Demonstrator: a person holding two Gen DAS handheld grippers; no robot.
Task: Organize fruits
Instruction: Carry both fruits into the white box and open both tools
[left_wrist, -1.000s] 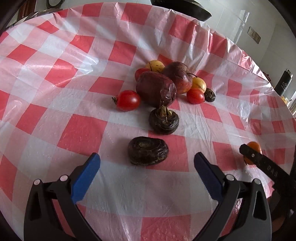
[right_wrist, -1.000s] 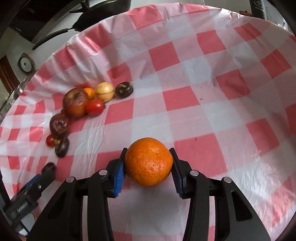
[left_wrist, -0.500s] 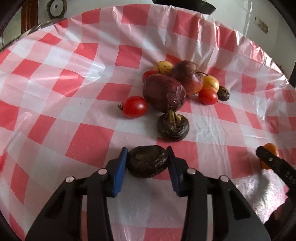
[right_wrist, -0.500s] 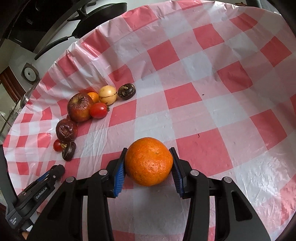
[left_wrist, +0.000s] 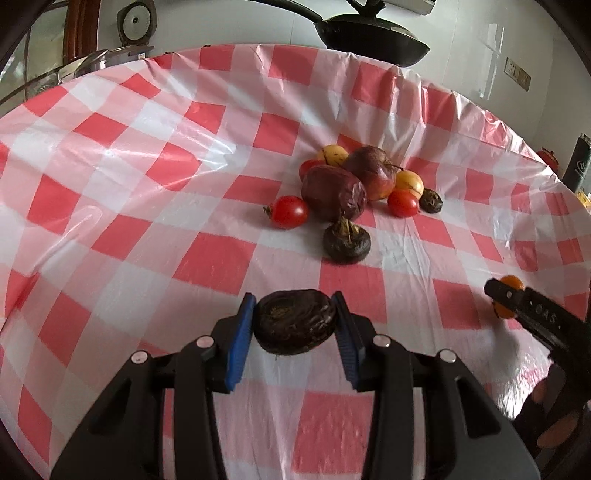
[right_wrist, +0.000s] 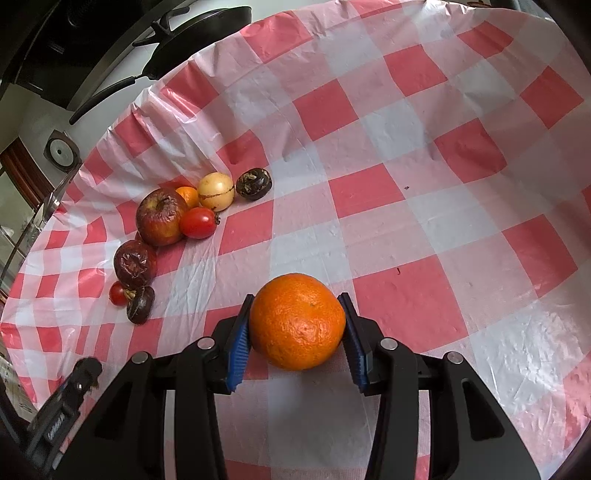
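Left wrist view: left gripper (left_wrist: 294, 325) has its blue pads pressed on a dark shrivelled fruit (left_wrist: 294, 322), one pad at each end. The jaws came in from wide within the last second and now stand narrow, with the fruit filling the gap. Long axis of the fruit runs pad to pad, across the gripper, so the grip is end-on.

Fruit cluster (left_wrist: 354, 188) lies straight ahead of the left gripper and slightly to its right, well apart. Nearest member is a dark stemmed fruit (left_wrist: 346, 243), then a wrinkled maroon fruit (left_wrist: 332, 197) behind it, and a red tomato (left_wrist: 289, 211) off to the left of those.

Right wrist view: right gripper (right_wrist: 297, 325) is clamped narrow on an orange (right_wrist: 297, 320), pads on its left and right flanks. From this gripper the same cluster (right_wrist: 173, 218) sits ahead and far to the left.

Judgement: left hand is the nearer to the pile, with an almost straight run forward. If the dark fruit belongs with the pile, the open cloth (left_wrist: 207, 258) just short of the stemmed fruit looks like the landing spot. The right hand's path would have to swing leftward, crossing in front of the left gripper.
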